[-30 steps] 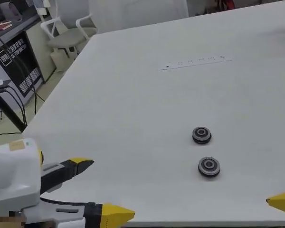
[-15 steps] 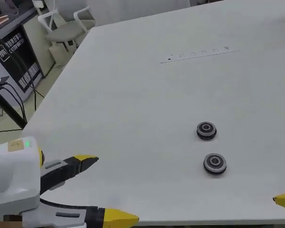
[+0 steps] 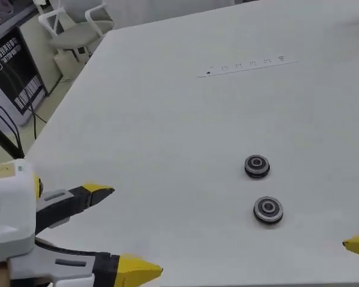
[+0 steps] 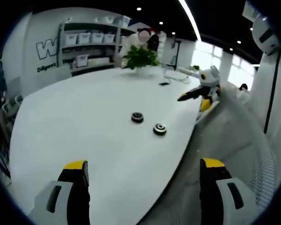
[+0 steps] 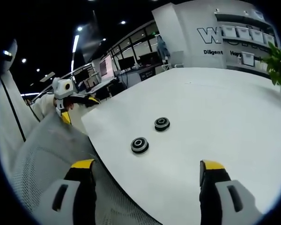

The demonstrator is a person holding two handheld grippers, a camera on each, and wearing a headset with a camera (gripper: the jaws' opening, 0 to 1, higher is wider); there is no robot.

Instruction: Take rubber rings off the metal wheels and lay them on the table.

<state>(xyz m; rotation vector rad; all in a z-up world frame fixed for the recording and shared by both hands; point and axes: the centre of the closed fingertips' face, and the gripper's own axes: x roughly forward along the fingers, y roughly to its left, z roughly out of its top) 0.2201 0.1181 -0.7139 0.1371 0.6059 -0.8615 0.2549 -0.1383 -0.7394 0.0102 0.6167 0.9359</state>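
1. Logging the state of play: the near wheel (image 3: 267, 210) and the far wheel (image 3: 256, 166) lie flat on the white tabletop (image 3: 167, 119), right of centre, one just beyond the other, close but not touching.
2. Each wheel carries a dark band round its rim, which I take to be the rubber rings (image 3: 256, 210). Both bands look seated on their wheels, so none has been laid down yet.
3. At the near left edge of the tabletop, the left tool (image 3: 131, 231) has its jaws wide apart with nothing between them. It is well apart from both wheels.
4. At the near right edge, the right tool (image 5: 147, 165) is likewise spread and empty. The near wheel is the closer of the two to it, with no contact.
5. Judgement: the task is effectively unstarted. No ring is removed, and both are left to pull off and lay down.
6. Risk, as a guess: the small flat wheels may slide on the smooth surface unless one tool steadies them.
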